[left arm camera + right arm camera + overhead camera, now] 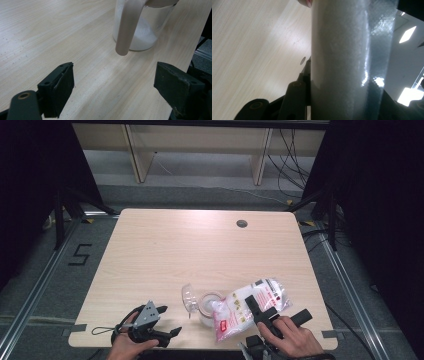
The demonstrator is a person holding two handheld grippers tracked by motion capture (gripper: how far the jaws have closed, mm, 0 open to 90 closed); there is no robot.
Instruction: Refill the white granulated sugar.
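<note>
A clear glass jar (207,307) with white granules in its bottom stands near the table's front edge, and its hinged lid (189,297) is tipped open to the left. My right gripper (277,312) is shut on a plastic bag of white granules (235,312) with red print, which leans with one end at the jar's mouth. In the right gripper view the bag (347,62) stands upright between the jaws, pressed against the left pad. My left gripper (170,321) is open left of the jar, holding nothing. In its own view the jar (140,32) stands beyond the open fingers (60,87).
The light wooden table (165,250) has a round cable hole (242,223) at its far right. Its front edge runs just below both hands. Wooden shelving and loose cables stand on the floor behind the table.
</note>
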